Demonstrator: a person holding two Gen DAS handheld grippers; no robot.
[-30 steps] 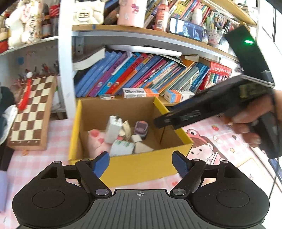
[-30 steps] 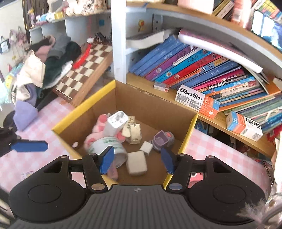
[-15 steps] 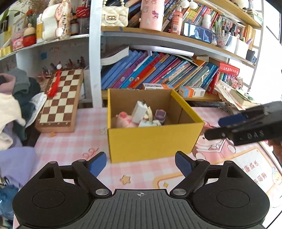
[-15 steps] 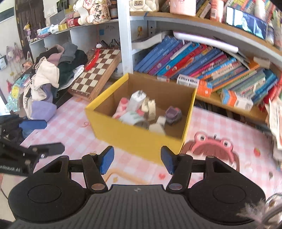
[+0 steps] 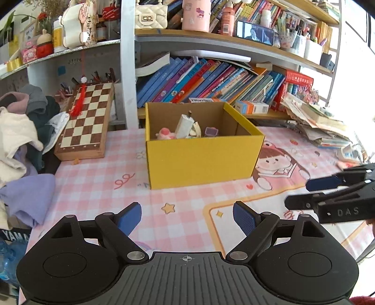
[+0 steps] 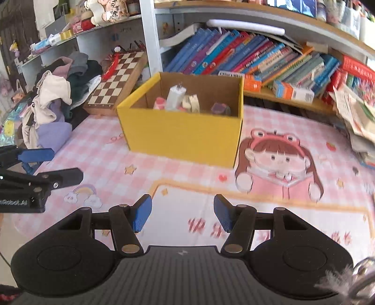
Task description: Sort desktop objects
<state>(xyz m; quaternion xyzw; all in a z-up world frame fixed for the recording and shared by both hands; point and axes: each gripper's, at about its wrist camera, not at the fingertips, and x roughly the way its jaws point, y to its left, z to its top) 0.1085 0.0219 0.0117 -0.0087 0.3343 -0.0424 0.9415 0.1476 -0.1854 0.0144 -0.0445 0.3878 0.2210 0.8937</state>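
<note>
The left gripper (image 5: 187, 218) is seen nearest in its own view, its blue pads spread wide with nothing between them, having just been opening; only the pink checked tablecloth (image 5: 98, 187) lies beneath. The right gripper (image 6: 182, 212) is likewise held apart and empty above the cartoon girl print (image 6: 279, 162) on the cloth, its gap the narrower of the two.

Farther back, a yellow cardboard box (image 5: 201, 159) stands on the cloth, open at the top. Small desktop objects are gathered inside it: a white charger plug (image 5: 185, 123) leaning upright, a pink plush piece (image 5: 164, 133) to its left, a roll of tape (image 5: 196, 129) just beside the plug, and a small purple item (image 5: 211, 131) to the right. What lies on the box floor is hidden by the front wall in both views.

Beyond the box, a chessboard (image 5: 86, 119) is propped against the shelf post, and a row of leaning books (image 5: 211, 82) fills the lower shelf.

Only in the left wrist view are the upper shelf with a phone (image 5: 255, 32) and a cream handbag (image 5: 151, 16) shown. Only in the right wrist view is the whole heap of clothes (image 6: 58, 98) beside the chessboard shown, and the girl print is seen there in full
</note>
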